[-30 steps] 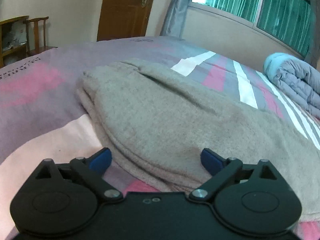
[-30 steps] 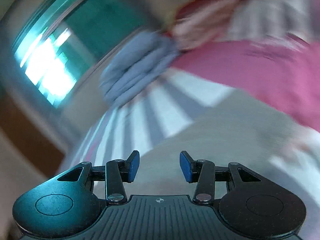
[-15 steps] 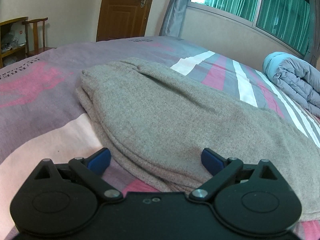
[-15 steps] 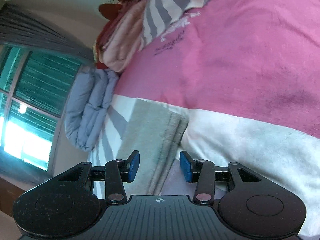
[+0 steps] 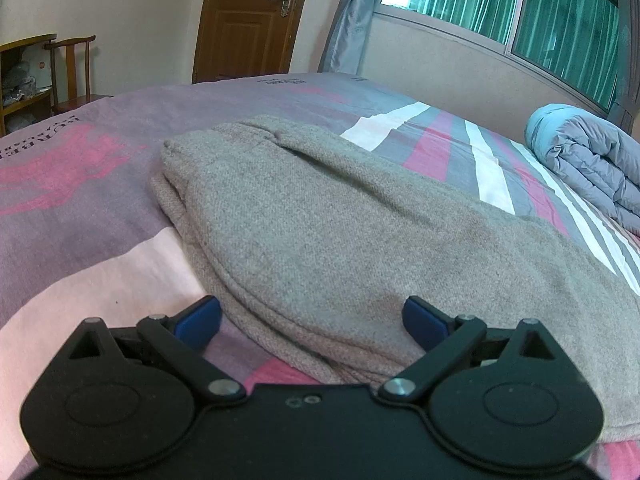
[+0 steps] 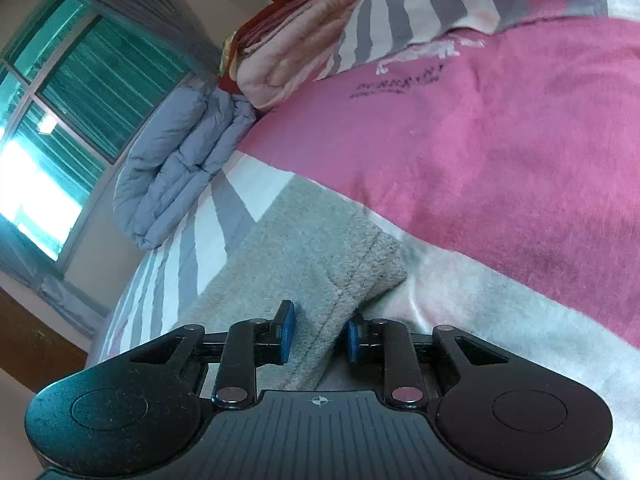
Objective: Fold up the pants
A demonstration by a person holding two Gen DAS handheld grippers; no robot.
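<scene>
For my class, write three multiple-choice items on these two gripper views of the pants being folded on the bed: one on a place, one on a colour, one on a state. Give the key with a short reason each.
1. Where does the rolled blue-grey quilt lie?
A. on the bed by the window
B. on the chair
C. on the floor by the door

2. What colour are the pants?
A. black
B. grey-beige
C. bright green

3. How does the left gripper stand?
A. shut on the quilt
B. shut on a pillow
C. open, jaws wide over the pants' edge

Key:
1 A: the quilt rests on the striped bedsheet under the window.
2 B: the knit cloth is grey-beige in both views.
3 C: its blue pads stand far apart, pressing on nothing. The right gripper, by contrast, has just been closing, with the pants' hem between its pads.
</scene>
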